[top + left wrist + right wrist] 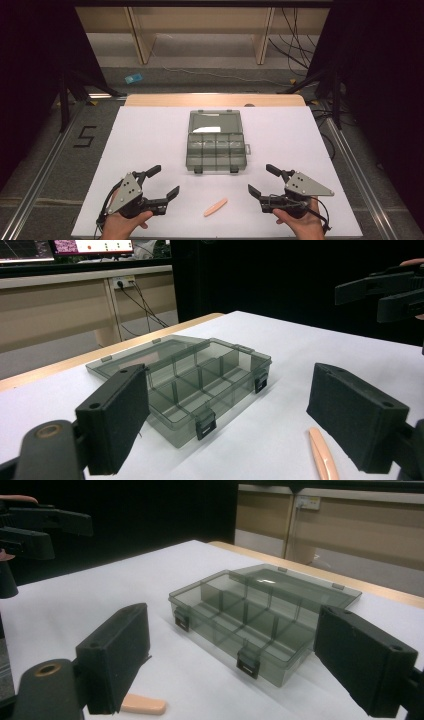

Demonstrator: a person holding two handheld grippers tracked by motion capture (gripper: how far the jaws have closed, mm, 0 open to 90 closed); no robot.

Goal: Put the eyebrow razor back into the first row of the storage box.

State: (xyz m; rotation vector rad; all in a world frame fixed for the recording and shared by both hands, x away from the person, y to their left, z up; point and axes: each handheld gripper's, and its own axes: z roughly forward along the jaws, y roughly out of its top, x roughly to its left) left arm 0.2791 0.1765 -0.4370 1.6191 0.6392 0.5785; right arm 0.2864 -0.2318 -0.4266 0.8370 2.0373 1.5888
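A smoky clear compartment box lies open in the middle of the white table top, its lid folded back and its compartments empty. A small peach-coloured stick lies near the front edge, between the two hands. My left gripper rests low at the front left, jaws open with nothing between them. At the front right my right gripper is also open and empty. Both point toward the box.
The white sheet covers a wooden table whose far edge shows behind the box. Metal rails run along both sides. A small blue object lies on the floor beyond.
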